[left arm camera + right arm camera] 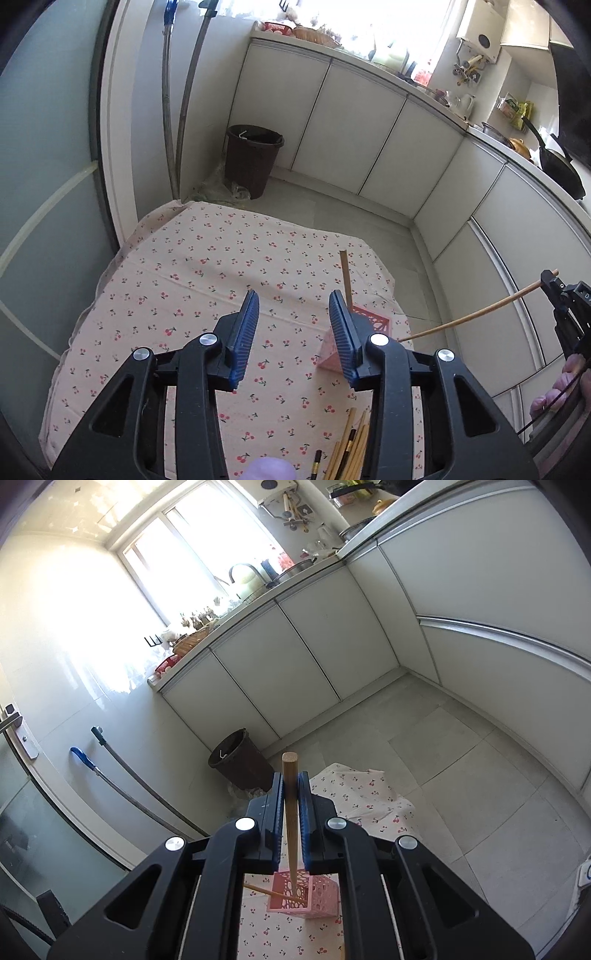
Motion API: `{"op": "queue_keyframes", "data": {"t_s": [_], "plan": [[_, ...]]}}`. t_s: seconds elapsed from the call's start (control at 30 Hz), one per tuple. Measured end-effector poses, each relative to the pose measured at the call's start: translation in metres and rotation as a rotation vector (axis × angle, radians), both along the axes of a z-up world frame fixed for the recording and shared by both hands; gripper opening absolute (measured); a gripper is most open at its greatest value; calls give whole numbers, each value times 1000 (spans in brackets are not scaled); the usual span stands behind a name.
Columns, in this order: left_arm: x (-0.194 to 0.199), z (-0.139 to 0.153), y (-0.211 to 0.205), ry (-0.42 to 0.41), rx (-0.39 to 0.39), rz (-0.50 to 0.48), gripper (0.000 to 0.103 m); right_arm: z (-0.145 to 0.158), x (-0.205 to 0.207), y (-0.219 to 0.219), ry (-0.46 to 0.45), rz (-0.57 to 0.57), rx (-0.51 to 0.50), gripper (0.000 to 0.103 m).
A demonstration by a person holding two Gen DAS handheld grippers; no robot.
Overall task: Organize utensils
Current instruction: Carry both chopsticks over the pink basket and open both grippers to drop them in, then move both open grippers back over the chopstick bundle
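Observation:
A pink perforated holder (304,895) stands on the cherry-print tablecloth (207,266); in the left wrist view the holder (371,321) is partly hidden behind my left gripper's right finger. One chopstick (346,277) leans in it. My right gripper (290,794) is shut on a wooden chopstick (290,812), held above the holder with its tip pointing down at the opening; that chopstick also shows in the left wrist view (476,312). My left gripper (293,321) is open and empty above the cloth. Several loose chopsticks (351,446) lie at the near edge.
A dark brown bin (253,158) stands on the floor beyond the table. White cabinets (354,125) run along the back and right. Two mop handles (177,110) lean at the left wall. Tiled floor (461,757) lies right of the table.

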State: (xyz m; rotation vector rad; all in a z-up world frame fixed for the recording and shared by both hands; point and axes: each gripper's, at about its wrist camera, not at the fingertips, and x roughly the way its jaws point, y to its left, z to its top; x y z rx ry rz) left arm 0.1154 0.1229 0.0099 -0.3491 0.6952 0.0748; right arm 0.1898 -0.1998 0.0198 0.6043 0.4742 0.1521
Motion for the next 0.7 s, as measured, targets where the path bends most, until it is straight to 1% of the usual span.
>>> {"op": "queue_keyframes", "data": {"t_s": [0.1, 0.2, 0.43, 0.53, 0.57, 0.6, 0.63, 0.7], "plan": [[-3, -1, 5, -1, -7, -4, 39, -5, 6, 10, -1, -15, -20, 8], [-2, -7, 9, 22, -17, -9, 40, -12, 12, 19, 9, -23, -32, 8], [0, -18, 11, 62, -26, -19, 41, -23, 27, 42, 27, 1, -49, 9], [1, -21, 8, 73, -32, -30, 42, -29, 35, 50, 54, 31, -37, 14], [1, -21, 8, 74, -32, -32, 43, -30, 37, 52, 68, 44, -39, 20], [0, -21, 8, 73, -34, -34, 44, -29, 36, 53, 68, 46, -46, 25], [0, -21, 8, 72, -37, -36, 45, -28, 34, 55, 63, 41, -58, 32], [0, -20, 7, 69, -37, -40, 47, -25, 29, 56, 58, 44, -73, 33]]}}
